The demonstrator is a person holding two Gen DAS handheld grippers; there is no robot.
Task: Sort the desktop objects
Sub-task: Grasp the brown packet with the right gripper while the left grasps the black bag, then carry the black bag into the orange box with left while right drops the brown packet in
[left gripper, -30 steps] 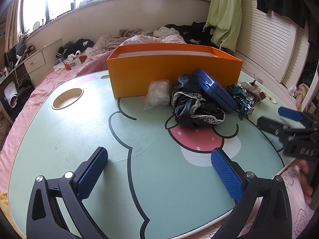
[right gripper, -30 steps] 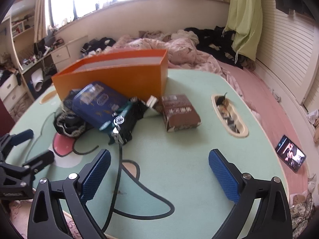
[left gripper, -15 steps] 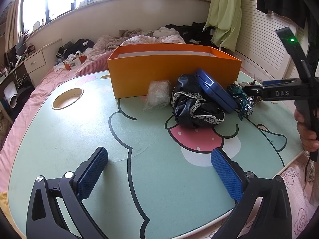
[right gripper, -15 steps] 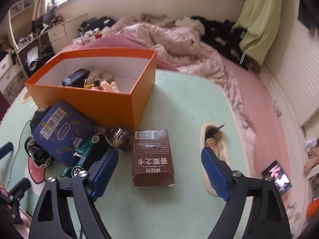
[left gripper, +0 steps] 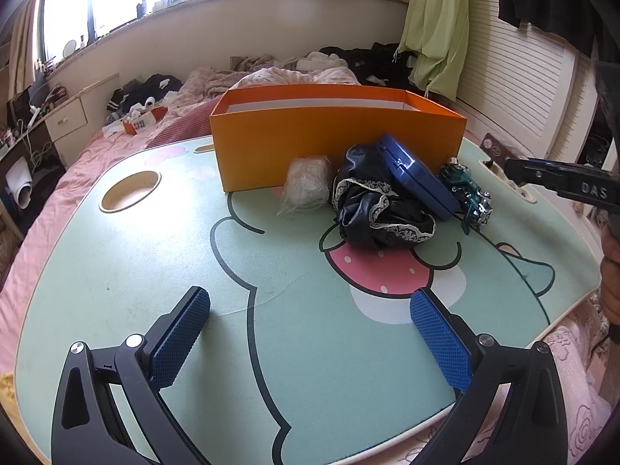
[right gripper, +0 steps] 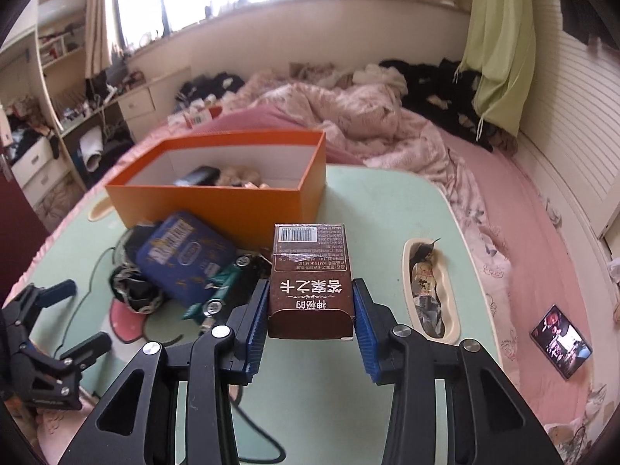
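A brown carton (right gripper: 308, 255) with printed characters sits between the blue pads of my right gripper (right gripper: 310, 288). Its jaws are closing, and both pads press on the carton's sides, holding it a little above the table. An orange box (right gripper: 217, 201) stands behind, with several items inside. In front of it lie a blue tin (left gripper: 418, 174), a green toy car (left gripper: 465, 193), a black lace cloth (left gripper: 372, 209) and a clear plastic bag (left gripper: 306, 186). My left gripper (left gripper: 310, 296) hovers open over the table's near part, with nothing between its fingers.
The mint cartoon table (left gripper: 155, 271) has a round cup hole (left gripper: 130, 192) at the left and a long slot (right gripper: 428, 290) holding wrappers at the right. A phone (right gripper: 562, 341) lies on the pink bed beyond the right edge. Rumpled bedding sits behind the table.
My right gripper moved forward over the brown carton, closed its pads onto it and raised it slightly. The left gripper stayed where it was.
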